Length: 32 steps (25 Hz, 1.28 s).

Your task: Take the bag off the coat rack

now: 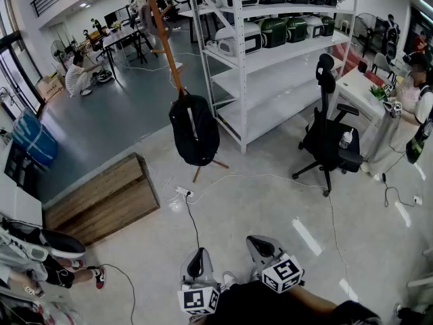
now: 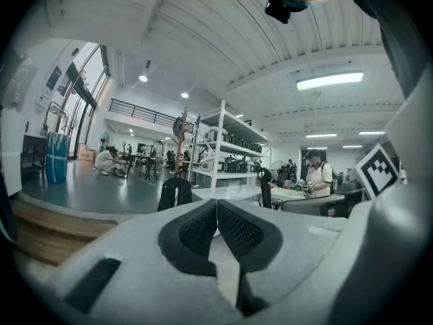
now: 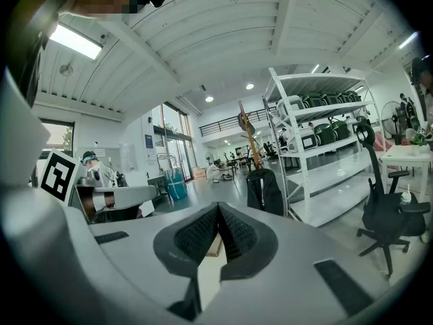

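Noted: bag [image 1: 195, 137] black; coat rack [image 1: 164, 36] reddish-brown wood; shelving [image 1: 270, 80] at right, white; office chair [image 1: 328, 137] black; platform [image 1: 101, 195] near left, brown wood grain; bin [image 1: 32, 137] far left, blue.

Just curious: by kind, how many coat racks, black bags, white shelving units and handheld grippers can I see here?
Coat rack: 1
Black bag: 1, hanging low on the rack
White shelving unit: 1
Grippers: 2, the left gripper and the right gripper, both shut and empty
Total: 5
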Tool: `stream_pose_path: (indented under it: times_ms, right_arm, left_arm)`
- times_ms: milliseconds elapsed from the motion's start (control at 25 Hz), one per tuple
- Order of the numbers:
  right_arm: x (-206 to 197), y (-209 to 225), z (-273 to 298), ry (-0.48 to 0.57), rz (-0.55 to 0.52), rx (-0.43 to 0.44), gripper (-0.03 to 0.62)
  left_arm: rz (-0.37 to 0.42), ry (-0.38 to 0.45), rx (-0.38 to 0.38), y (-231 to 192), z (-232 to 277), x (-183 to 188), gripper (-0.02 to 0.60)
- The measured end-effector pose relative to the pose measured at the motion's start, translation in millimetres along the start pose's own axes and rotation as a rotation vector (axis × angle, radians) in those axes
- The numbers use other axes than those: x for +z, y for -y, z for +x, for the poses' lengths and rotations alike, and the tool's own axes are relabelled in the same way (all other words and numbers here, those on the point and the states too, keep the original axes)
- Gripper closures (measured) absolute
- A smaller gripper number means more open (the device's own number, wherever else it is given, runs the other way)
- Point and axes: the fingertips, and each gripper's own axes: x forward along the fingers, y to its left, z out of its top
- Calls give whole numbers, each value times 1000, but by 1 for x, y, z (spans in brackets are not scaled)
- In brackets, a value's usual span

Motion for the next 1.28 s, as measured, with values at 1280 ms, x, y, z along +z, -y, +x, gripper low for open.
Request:
stream_pose_path:
  times_ms: [1280]
  right_arm:
    - [3, -48, 55, 24, 10, -58, 582]
  left_arm:
    - [-24, -21, -92, -63, -2, -6, 565]
